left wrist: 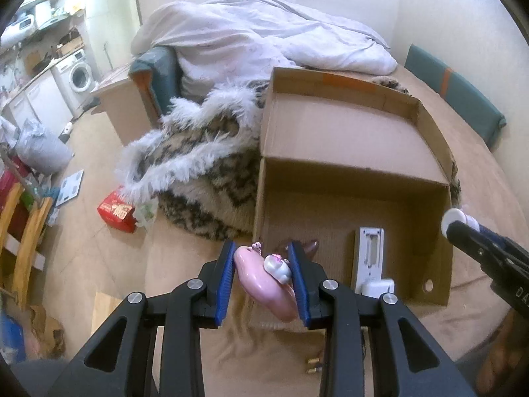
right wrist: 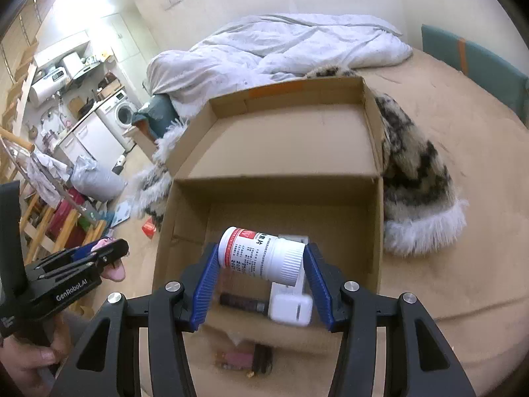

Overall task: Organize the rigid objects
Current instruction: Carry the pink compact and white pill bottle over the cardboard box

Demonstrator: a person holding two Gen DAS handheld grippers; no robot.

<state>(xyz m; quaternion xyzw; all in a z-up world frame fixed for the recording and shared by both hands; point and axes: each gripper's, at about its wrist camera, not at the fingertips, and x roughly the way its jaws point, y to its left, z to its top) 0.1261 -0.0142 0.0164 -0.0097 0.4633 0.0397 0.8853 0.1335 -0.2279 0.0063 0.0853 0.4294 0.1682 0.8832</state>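
Note:
My left gripper [left wrist: 263, 261] is shut on a glossy pink case [left wrist: 261, 284] with a small white charm, held above the near left corner of an open cardboard box [left wrist: 350, 152]. In the right wrist view that same left gripper [right wrist: 109, 251] shows at the left with the pink case [right wrist: 114, 273] in it. My right gripper [right wrist: 263, 258] is shut on a white pill bottle [right wrist: 261, 253] with a red label, lying sideways between the blue pads over the box [right wrist: 274, 152]. On the box floor lie a white flat device [left wrist: 368, 253], a white earbud case [right wrist: 291, 309] and a dark tube [right wrist: 243, 301].
The box sits on a tan bed cover [right wrist: 463, 172]. A furry patterned coat [right wrist: 413, 178] and a white duvet [right wrist: 281, 46] lie behind and beside it. A small pink and black item [right wrist: 244, 359] lies on the bed by the box's near edge. Cluttered floor and a washing machine [left wrist: 79, 74] at left.

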